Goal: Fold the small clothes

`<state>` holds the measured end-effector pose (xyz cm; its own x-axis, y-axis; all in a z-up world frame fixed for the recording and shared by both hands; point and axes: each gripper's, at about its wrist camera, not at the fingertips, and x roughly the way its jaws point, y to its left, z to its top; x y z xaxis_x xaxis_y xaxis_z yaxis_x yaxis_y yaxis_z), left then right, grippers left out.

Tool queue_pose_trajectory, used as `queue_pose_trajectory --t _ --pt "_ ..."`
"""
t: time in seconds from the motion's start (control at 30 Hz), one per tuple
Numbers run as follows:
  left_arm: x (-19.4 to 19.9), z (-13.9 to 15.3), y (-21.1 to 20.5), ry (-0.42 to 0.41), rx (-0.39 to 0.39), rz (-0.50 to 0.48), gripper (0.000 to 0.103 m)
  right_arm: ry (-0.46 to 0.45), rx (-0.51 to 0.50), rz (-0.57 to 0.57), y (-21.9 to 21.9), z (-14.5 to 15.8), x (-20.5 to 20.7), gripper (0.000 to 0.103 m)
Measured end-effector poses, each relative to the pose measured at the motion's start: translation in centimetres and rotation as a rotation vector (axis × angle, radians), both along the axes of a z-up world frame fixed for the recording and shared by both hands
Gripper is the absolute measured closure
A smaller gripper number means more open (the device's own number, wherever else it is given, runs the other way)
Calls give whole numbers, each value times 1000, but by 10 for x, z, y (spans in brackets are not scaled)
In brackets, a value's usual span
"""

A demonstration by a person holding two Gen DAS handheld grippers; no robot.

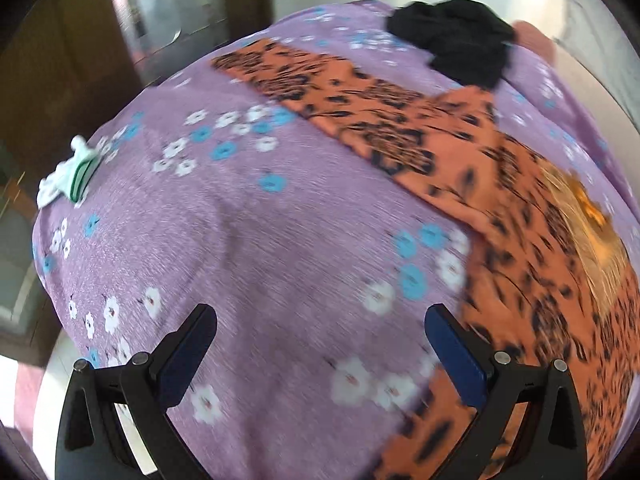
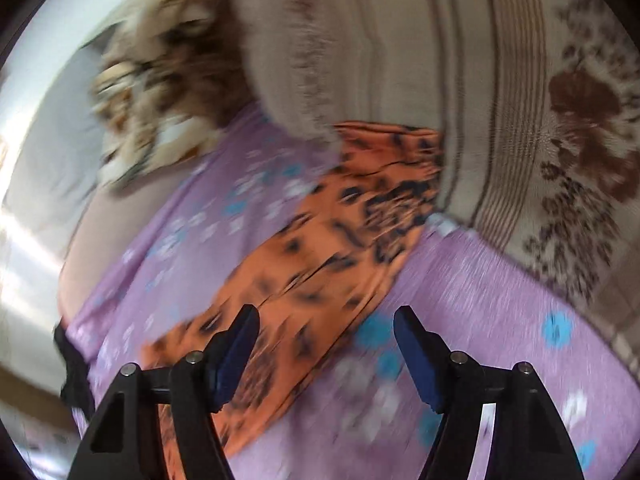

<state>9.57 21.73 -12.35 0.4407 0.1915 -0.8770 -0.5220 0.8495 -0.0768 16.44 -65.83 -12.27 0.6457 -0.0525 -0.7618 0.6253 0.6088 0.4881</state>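
Left wrist view: left tongs (image 1: 320, 344) hang apart, nothing between them, over a purple flowered sheet (image 1: 248, 216). An orange black-patterned garment (image 1: 400, 128) lies spread diagonally across the sheet, running toward its far edge; a black cloth (image 1: 456, 40) sits near that far edge, and a white-green item (image 1: 72, 176) at the left edge.

Right wrist view, blurred: right tongs (image 2: 326, 340) stand apart, empty, above the orange garment's (image 2: 320, 248) near end. A beige flowered blanket (image 2: 500, 100) lies beyond.

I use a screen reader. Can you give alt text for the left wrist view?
An orange black-patterned garment lies spread across a purple flowered sheet. The open left gripper is above the sheet, holding nothing. A black garment lies beyond.
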Motion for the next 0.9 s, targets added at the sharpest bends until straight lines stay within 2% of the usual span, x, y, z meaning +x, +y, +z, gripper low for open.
queue_pose_trajectory --t 0.1,0.17,0.2,0.3,0.33,0.4,0.5,0.57,0.63,0.73,0.77,0.83,0.9 --pt "4 -7 17 9 19 43 0 24 15 -38 -20 -15 13 43" --pt "5 -16 27 29 13 66 0 48 -1 -53 -26 -22 22 58" --pt "4 -23 31 50 4 82 0 47 -20 -55 -28 -23 23 60" --pt "2 -26 35 37 49 84 0 76 -58 -45 -34 -23 37 84" --pt "3 -27 35 37 48 84 0 82 -74 -30 -34 -21 41 96" --pt "4 -30 41 22 27 92 0 49 -119 -5 -27 -6 43 96" --pt "2 -32 43 9 19 105 0 -30 -224 70 4 35 46 96" --pt "2 -32 41 12 29 101 0 -100 -303 141 37 72 48 96" --pt "3 -32 40 -3 26 111 0 -204 -357 234 88 116 47 96" --pt "1 -31 42 -17 16 120 0 -335 -409 394 182 164 43 96" --pt "0 -30 43 -21 10 122 0 -379 -419 475 229 178 40 96" --pt "-2 -29 45 -32 -3 122 0 -422 -417 587 302 185 35 96" --pt "-4 -27 46 -32 -8 101 0 -416 -368 681 368 168 31 93"
